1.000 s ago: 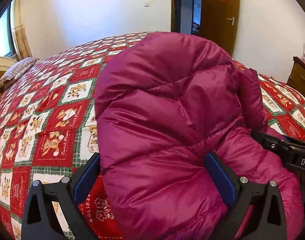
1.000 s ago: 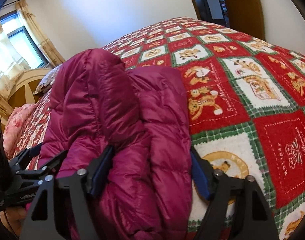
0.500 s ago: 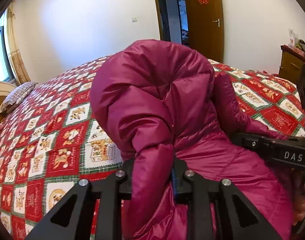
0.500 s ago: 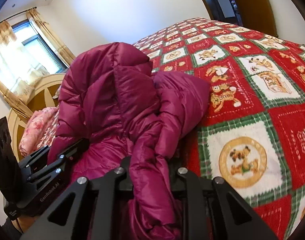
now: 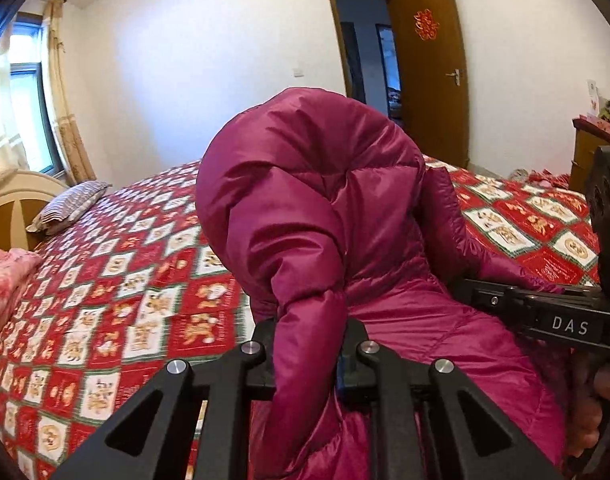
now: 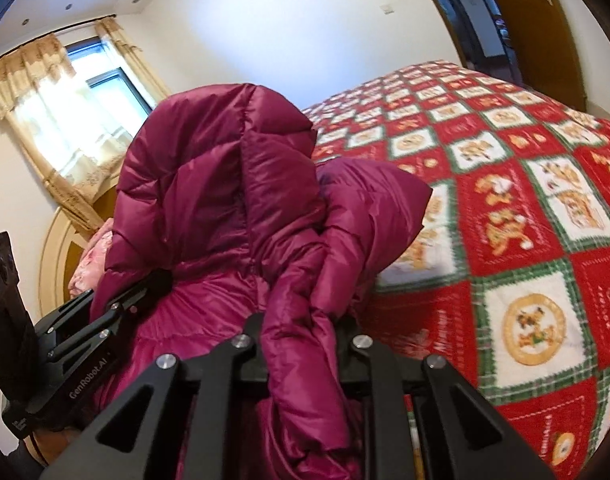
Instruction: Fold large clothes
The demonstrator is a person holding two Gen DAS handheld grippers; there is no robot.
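Note:
A magenta puffer jacket (image 5: 313,208) is lifted off the red patterned bedspread (image 5: 137,280), its far part bulging up and still resting on the bed. My left gripper (image 5: 309,364) is shut on a bunched fold of its near edge. My right gripper (image 6: 301,356) is shut on another fold of the jacket (image 6: 225,200), to the right of the left one. Each gripper shows in the other's view: the right gripper (image 5: 545,312) at the right, the left gripper (image 6: 85,340) at the left.
The bedspread (image 6: 525,240) spreads to the right. A striped pillow (image 5: 69,204) and pink bedding (image 5: 5,280) lie by the headboard (image 5: 9,208) at left. A wooden door (image 5: 429,72) stands open at the back. A dresser (image 5: 593,152) stands at right.
Both grippers closed on the jacket's near edge, from open a second ago. They have since lifted it, so the jacket rises higher off the bed.

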